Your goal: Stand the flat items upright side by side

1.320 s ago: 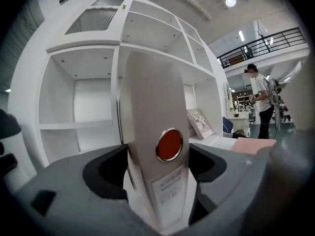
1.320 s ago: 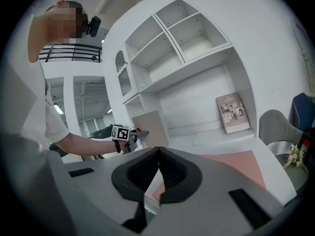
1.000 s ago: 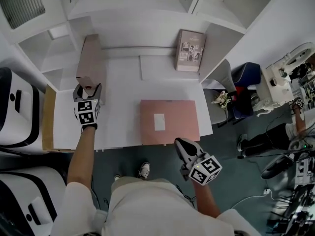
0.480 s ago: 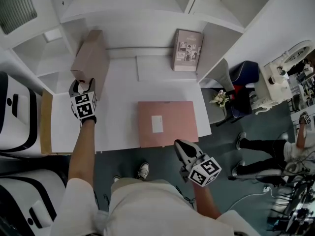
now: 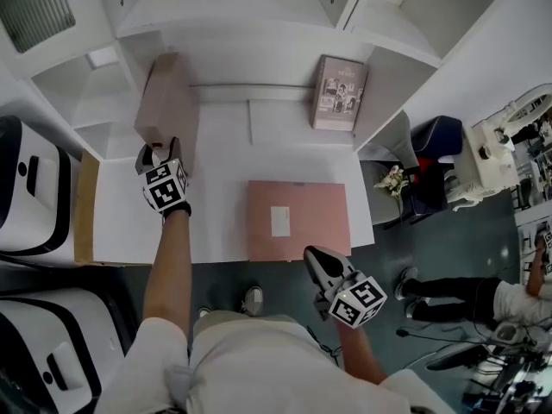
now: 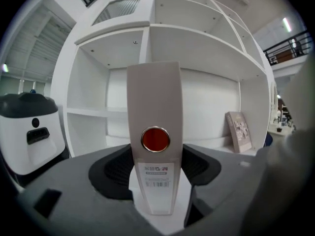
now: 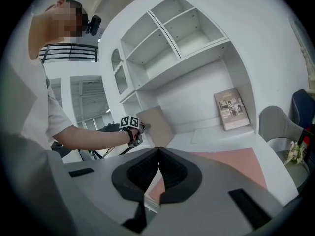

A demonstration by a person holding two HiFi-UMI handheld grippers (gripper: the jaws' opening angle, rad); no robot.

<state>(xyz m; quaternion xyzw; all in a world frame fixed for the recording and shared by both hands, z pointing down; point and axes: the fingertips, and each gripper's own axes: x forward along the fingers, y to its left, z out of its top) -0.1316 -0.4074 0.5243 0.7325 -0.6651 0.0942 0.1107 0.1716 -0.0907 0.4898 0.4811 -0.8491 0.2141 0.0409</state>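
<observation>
At the desk's left rear, the binder stands on end with its spine facing the person. The left tongs hold that spine low down, one pad on each side of it, just under the red ring hole and across the printed label. Their jaws have just been closing, and they pinch the binder. From the right gripper view the binder looks slightly tilted, its far end close to the shelf unit's left wall.

The right tongs hang over the desk's front edge, pressed together with nothing between them. The pink folder lies flat just beyond their tips, a white label on its cover, and they do not touch it. It is well apart from the binder. A book stands leaning against the shelf's right wall at the back of the desk.

The desk is white, as are the shelves above it. Dark floor runs to the right, with a blue chair and flowers near the desk's corner. White machines stand on the left.
</observation>
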